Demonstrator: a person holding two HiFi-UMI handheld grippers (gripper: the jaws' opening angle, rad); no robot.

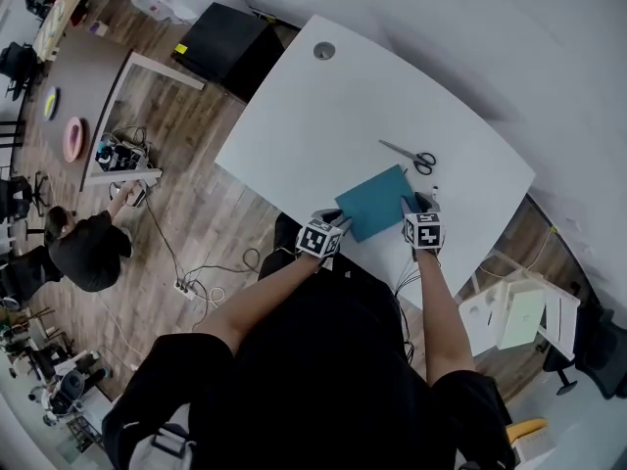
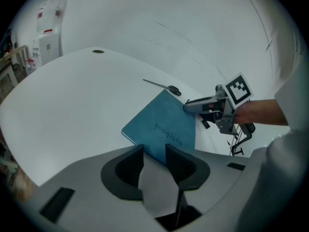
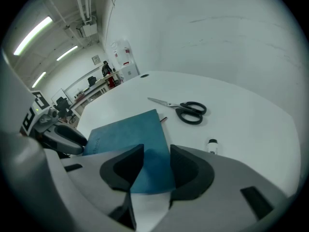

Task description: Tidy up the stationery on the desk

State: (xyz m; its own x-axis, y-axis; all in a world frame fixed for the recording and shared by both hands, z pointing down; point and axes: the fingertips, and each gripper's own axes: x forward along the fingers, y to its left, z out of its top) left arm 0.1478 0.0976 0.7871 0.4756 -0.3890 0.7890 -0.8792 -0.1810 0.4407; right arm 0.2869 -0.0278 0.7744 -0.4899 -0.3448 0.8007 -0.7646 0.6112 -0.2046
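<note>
Left gripper [image 1: 340, 220] and right gripper [image 1: 419, 205] jaws stand released astride the teal notebook [image 1: 375, 202]; best lift clear without nudging it.

White desk [image 1: 294, 116], curved outline, with a round grey grommet [image 1: 324, 51] set near its far edge. Teal notebook [image 1: 376, 202] lies flat, cover up, near the front edge. Black-handled scissors [image 1: 411, 157] lie just beyond it, not touching, blades together, and a small white bottle [image 3: 212, 145] with a dark cap lies off the notebook's right side.
</note>
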